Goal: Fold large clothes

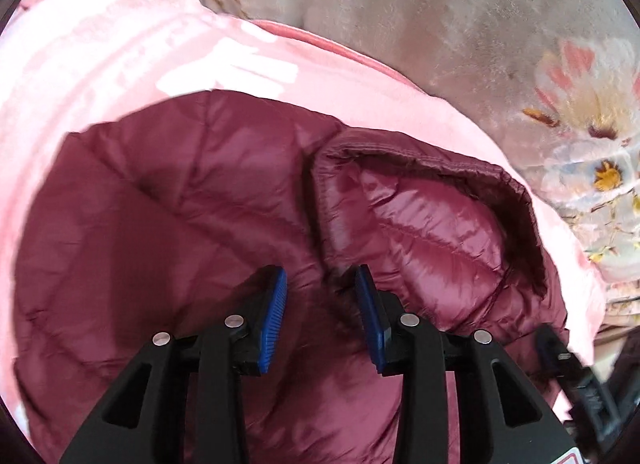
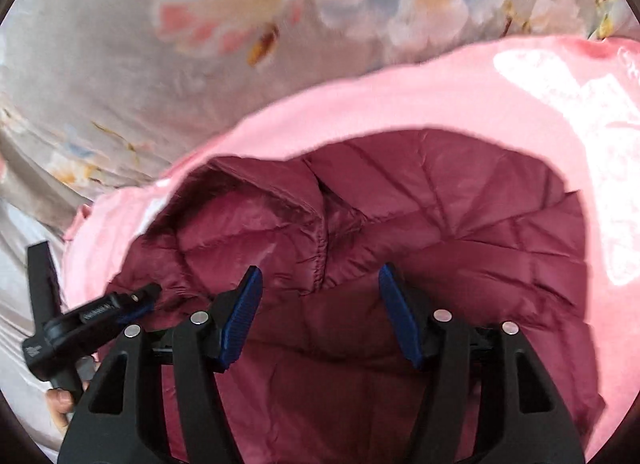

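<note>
Puffy maroon jacket [image 1: 200, 224] looks light, slippery; I'd pinch stitched hood rim [image 1: 420, 156]. Left gripper [image 1: 322, 320], right gripper [image 2: 320, 316] both released, holding nothing.

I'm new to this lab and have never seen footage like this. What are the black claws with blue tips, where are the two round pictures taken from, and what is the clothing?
No robot here: a person holds a two-finger gripper in each hand, and each carries a fisheye camera looking along its fingers. One picture is from the left gripper, the other from the right gripper. The blue parts are the finger pads. Both grippers are open and hold nothing. Below them lies a maroon puffer jacket, its hood showing, on top of a pink garment. Both rest on a flowered sheet. In the right view, the left gripper shows at the jacket's edge.
</note>
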The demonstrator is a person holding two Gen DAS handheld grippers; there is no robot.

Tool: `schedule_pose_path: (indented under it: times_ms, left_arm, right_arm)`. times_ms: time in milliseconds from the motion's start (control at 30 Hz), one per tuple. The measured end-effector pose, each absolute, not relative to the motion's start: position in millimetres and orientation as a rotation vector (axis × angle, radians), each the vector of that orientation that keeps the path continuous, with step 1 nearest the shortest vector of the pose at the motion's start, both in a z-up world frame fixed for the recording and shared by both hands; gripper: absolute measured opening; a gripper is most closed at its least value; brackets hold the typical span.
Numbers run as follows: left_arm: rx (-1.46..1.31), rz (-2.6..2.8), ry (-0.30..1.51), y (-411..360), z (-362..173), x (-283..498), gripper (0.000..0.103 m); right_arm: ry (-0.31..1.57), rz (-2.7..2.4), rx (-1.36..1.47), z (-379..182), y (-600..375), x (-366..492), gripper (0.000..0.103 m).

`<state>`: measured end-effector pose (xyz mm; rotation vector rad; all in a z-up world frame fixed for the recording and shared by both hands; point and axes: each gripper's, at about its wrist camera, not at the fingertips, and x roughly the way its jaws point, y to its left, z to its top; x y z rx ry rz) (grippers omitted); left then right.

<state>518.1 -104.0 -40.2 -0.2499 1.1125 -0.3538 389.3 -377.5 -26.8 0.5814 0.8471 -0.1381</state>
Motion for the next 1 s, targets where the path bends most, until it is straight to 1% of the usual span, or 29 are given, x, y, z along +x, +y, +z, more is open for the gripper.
schedule_pose_path:
  times_ms: [67, 167, 200, 233, 267, 300, 367, 467, 533, 600, 667, 733, 867, 967, 1000]
  left_arm:
    - [-0.251, -0.382, 1.117, -110.3, -42.3, 519.2, 0.035]
    - [-0.220, -0.421, 1.118, -122.9, -40.9, 516.5, 0.032]
    - [-0.205, -0.424, 1.116, -126.8, -40.1, 515.4, 0.026]
    - [-0.184, -0.415, 1.106, -130.0, -38.1, 514.7, 0.014]
    - [-0.170, -0.411, 1.094, -130.7, -35.4, 513.1, 0.008]
    - [-0.153, -0.411, 1.073, -131.6, -31.1, 511.5, 0.006]
    - [-0.136, -0.421, 1.020, -128.3, -21.0, 503.9, 0.005]
    - [-0.095, -0.426, 0.949, -124.3, -11.3, 490.7, 0.005]
    - [-0.057, -0.411, 0.928, -122.6, -16.3, 486.2, 0.005]
    - [-0.012, -0.390, 0.938, -125.1, -32.2, 486.6, 0.005]
    - [-0.005, -0.378, 0.970, -125.0, -52.1, 488.7, 0.005]
    - [-0.003, -0.379, 0.958, -123.3, -58.5, 487.1, 0.007]
    - [0.069, -0.356, 0.928, -131.5, -62.5, 483.7, 0.008]
    - [0.126, -0.325, 0.909, -138.5, -63.2, 479.8, 0.011]
    - [0.134, -0.318, 0.905, -139.4, -62.3, 478.5, 0.013]
  right_arm:
    - [0.854, -0.103, 0.599, -31.2, -372.9, 395.0, 0.060]
    - [0.863, -0.007, 0.612, -32.2, -357.6, 402.4, 0.059]
    - [0.867, -0.001, 0.592, -30.8, -352.1, 404.5, 0.056]
    - [0.868, 0.008, 0.566, -28.9, -346.5, 406.2, 0.041]
    - [0.858, 0.018, 0.541, -23.0, -341.8, 405.8, 0.012]
    - [0.838, 0.026, 0.543, -17.5, -341.7, 403.5, 0.009]
    - [0.730, 0.040, 0.536, 4.8, -342.8, 387.8, 0.005]
    - [0.658, 0.005, 0.482, 17.8, -345.5, 369.4, 0.004]
    - [0.674, -0.053, 0.421, 9.3, -345.9, 369.6, 0.004]
    - [0.743, -0.085, 0.410, -13.3, -349.8, 375.6, 0.004]
    - [0.799, -0.116, 0.394, -33.6, -351.2, 379.3, 0.004]
    - [0.825, -0.123, 0.385, -44.6, -349.2, 382.3, 0.004]
    - [0.847, -0.146, 0.347, -50.7, -344.6, 383.0, 0.003]
    - [0.852, -0.160, 0.310, -48.8, -340.9, 384.7, 0.003]
    - [0.854, -0.156, 0.315, -48.1, -341.7, 384.1, 0.003]
